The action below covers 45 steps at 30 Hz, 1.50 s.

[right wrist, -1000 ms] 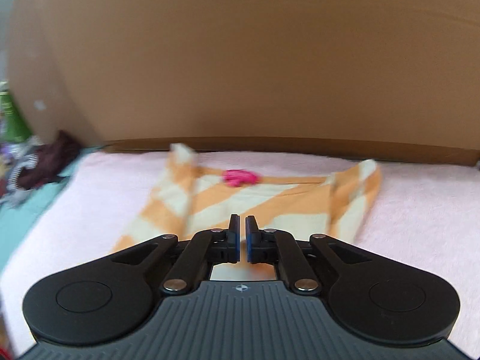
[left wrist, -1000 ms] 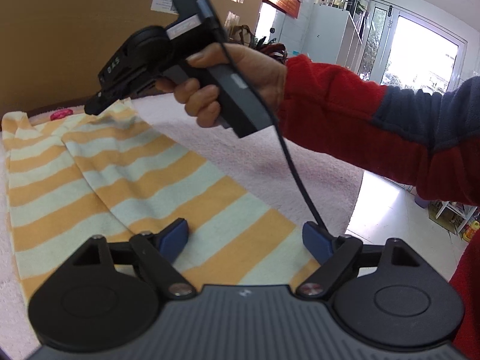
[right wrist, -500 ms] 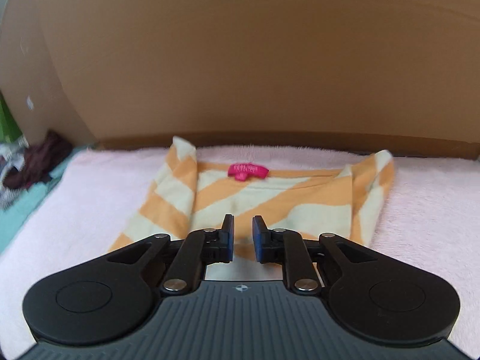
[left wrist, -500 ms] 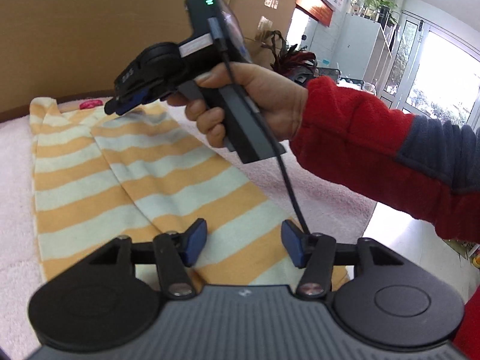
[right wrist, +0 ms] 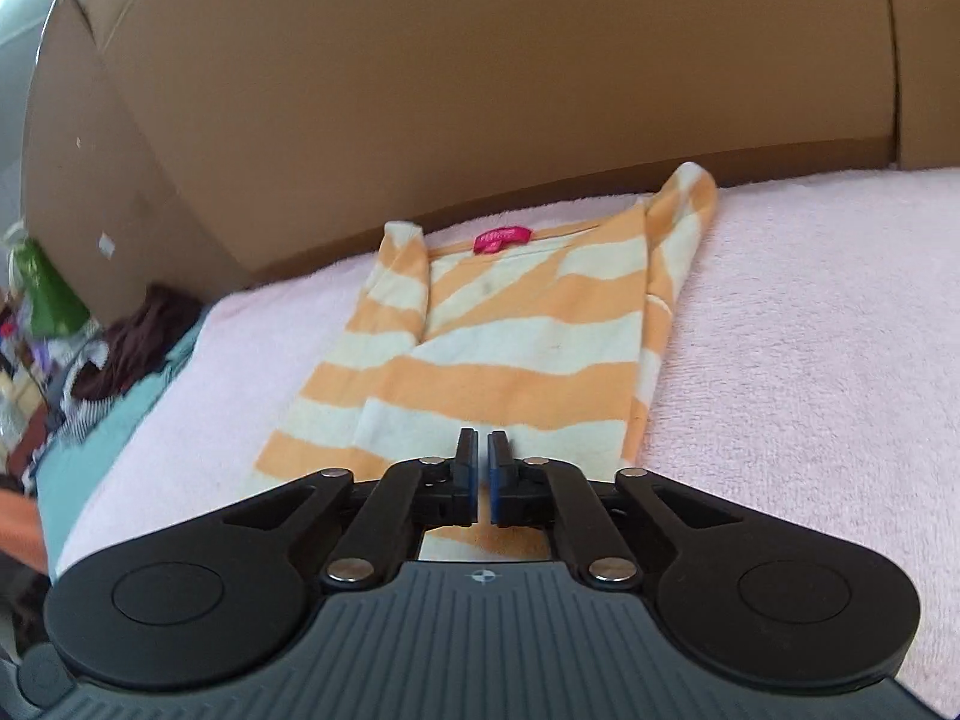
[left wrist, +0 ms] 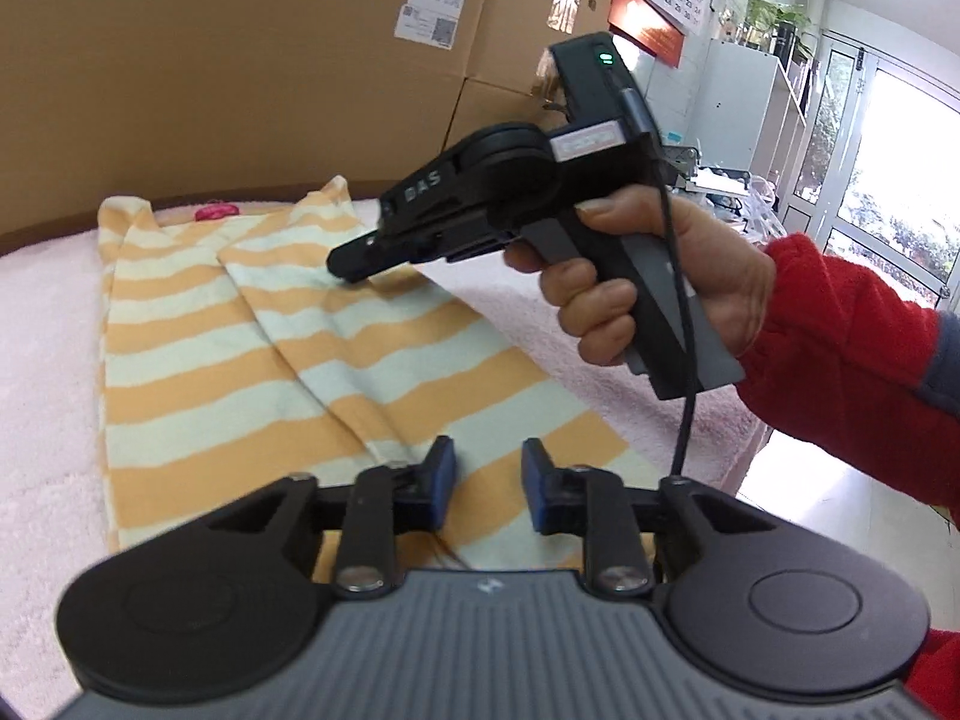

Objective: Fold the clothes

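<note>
Orange and cream stripes run across the shirt (right wrist: pixel 516 336), which lies flat on the pink towel (right wrist: pixel 810 360) in the middle of the frame, with both long sides turned in over the middle. That makes a neat strip, maybe ready to fold across.

Your left tongs (left wrist: pixel 487 483) sit low in the frame over the shirt's near end, fingers apart and holding nothing. Your right tongs (right wrist: pixel 482 477) hang above the shirt, almost together with only a thin gap, and hold nothing.

The left view shows your hand (left wrist: pixel 654 282) and red sleeve (left wrist: pixel 840 354). Only the right view shows the pink tag (right wrist: pixel 503 237) clearly, and dark clothes (right wrist: pixel 144 330) at the left edge.
</note>
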Each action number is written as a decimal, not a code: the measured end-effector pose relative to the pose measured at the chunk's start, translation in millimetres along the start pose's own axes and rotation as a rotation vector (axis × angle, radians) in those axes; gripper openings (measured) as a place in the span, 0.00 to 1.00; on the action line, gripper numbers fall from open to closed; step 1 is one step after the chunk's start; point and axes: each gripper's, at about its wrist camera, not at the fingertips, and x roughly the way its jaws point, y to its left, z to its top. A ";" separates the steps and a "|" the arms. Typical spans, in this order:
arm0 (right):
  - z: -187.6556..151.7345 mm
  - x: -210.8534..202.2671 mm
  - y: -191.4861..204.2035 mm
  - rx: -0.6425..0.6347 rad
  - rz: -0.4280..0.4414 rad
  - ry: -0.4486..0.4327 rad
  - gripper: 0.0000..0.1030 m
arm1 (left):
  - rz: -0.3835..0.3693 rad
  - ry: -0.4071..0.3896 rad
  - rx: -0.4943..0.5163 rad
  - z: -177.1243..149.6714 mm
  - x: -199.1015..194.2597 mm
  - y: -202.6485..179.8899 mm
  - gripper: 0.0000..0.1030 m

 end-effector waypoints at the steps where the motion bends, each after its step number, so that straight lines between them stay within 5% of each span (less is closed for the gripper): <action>1: -2.1 -7.5 0.4 0.005 0.022 -0.017 0.10 | -0.002 -0.010 -0.006 -1.2 -4.1 1.2 0.14; 4: -13.0 -33.6 8.9 -0.021 0.095 -0.035 0.11 | -0.008 -0.039 -0.023 -4.6 -16.1 4.7 0.01; 8: -40.6 -60.0 24.8 -0.078 0.150 0.001 0.15 | 0.005 -0.017 -0.036 -8.9 -12.7 4.0 0.00; 11: -61.7 -67.7 28.3 -0.071 0.119 0.003 0.29 | 0.017 -0.023 -0.028 -13.0 -9.6 1.0 0.08; 13: -73.3 -68.2 26.4 -0.044 0.084 0.001 0.28 | 0.025 -0.026 -0.014 -14.4 -10.7 -1.9 0.17; 25: -113.8 -93.6 40.6 -0.060 0.055 -0.059 0.28 | 0.051 -0.023 0.030 -16.6 -14.6 -10.7 0.29; 42: -59.8 -64.2 33.7 -0.039 -0.045 -0.101 0.26 | 0.034 0.028 0.056 4.5 7.9 -1.5 0.34; 45: -47.4 -39.5 27.8 -0.044 -0.125 -0.032 0.21 | 0.035 0.035 0.084 4.0 9.5 -2.5 0.39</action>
